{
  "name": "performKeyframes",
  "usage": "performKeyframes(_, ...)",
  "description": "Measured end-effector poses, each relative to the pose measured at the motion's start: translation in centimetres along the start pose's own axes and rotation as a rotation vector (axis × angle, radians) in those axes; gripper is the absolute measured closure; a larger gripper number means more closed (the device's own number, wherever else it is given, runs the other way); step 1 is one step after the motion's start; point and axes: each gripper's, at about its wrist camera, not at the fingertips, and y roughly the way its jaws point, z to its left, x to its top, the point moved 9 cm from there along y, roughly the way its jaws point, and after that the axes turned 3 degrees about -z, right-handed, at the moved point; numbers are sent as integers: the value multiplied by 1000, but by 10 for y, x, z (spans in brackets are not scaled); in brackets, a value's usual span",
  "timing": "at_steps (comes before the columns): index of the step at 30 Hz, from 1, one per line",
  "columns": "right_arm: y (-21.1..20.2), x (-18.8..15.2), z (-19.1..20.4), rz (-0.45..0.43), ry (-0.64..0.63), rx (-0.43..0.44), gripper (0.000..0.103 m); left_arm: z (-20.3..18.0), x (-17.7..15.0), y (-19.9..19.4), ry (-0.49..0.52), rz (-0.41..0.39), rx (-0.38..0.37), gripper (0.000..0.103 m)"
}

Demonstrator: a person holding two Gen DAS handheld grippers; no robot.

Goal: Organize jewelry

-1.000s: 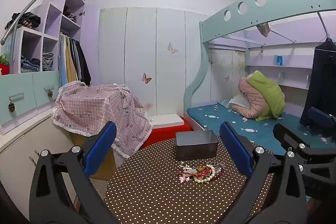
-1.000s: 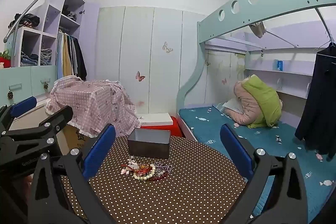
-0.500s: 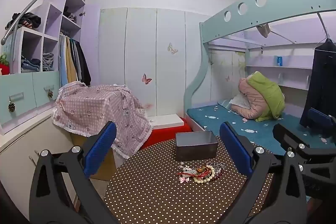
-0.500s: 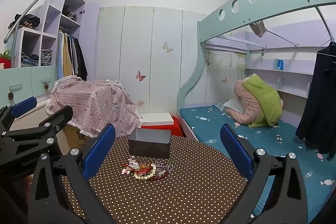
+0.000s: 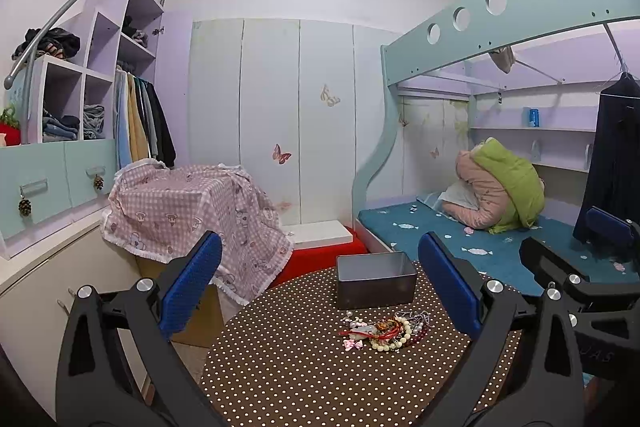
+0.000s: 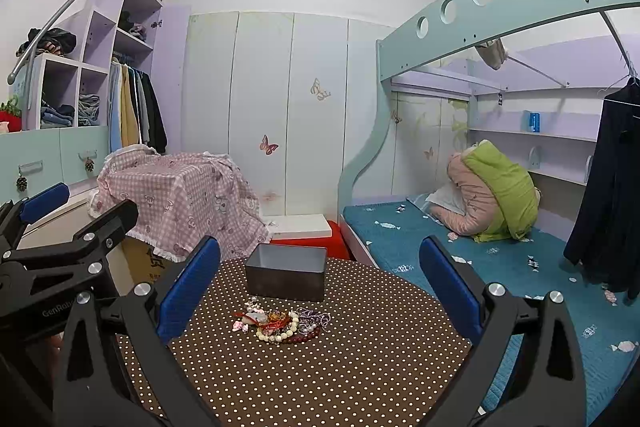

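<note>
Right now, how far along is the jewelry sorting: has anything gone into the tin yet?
Nothing looks done: the jewelry pile sits heaped on the polka-dot table, in front of the gray metal tin, whose visible interior looks empty. Nothing is in hand: the left hand-held gripper and right hand-held gripper are both open, short of the pile. Every piece is left to move.

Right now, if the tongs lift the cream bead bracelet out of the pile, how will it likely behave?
The cream bead bracelet will probably sag as a floppy loop, being round beads on a string. It lies tangled with the red cord and purple beads, so neighbours may drag along. Smooth round beads could slip between the right tongs, which are open.
</note>
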Motion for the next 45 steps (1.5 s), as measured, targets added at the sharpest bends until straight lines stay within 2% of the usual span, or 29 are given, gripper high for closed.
performKeyframes(38, -2, -4, -3, 16, 15, 5, 7, 1, -3, -2, 6, 1, 2, 5)
performKeyframes(45, 7, -11, -7, 39, 25, 6, 7, -5, -16, 11, 10, 33, 2, 5)
